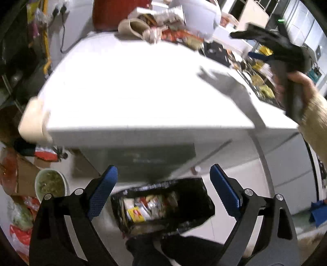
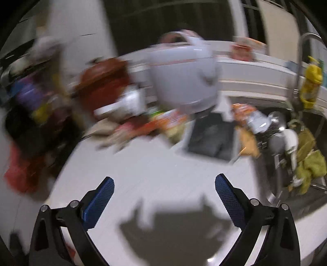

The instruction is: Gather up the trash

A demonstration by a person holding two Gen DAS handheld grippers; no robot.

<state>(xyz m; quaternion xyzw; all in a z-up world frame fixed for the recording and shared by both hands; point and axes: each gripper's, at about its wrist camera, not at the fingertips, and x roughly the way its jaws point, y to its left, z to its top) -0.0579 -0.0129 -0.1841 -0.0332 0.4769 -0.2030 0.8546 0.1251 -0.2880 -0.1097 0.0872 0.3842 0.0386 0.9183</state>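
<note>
The left wrist view is taken from off the near edge of the white counter [image 1: 143, 86], low and facing forward and somewhat down — the floor and a black-lined trash bin [image 1: 163, 204] are seen close below its fingers. The right wrist view is taken from above the same counter [image 2: 163, 174], nearer its surface, aimed across it toward the back wall and the sink [image 2: 286, 143] at the right (heavily blurred). Both views share the countertop, the litter pile [image 1: 163, 30] at its far edge [image 2: 143, 124] and the white cooker [image 1: 200, 14] behind it [image 2: 184, 75].
</note>
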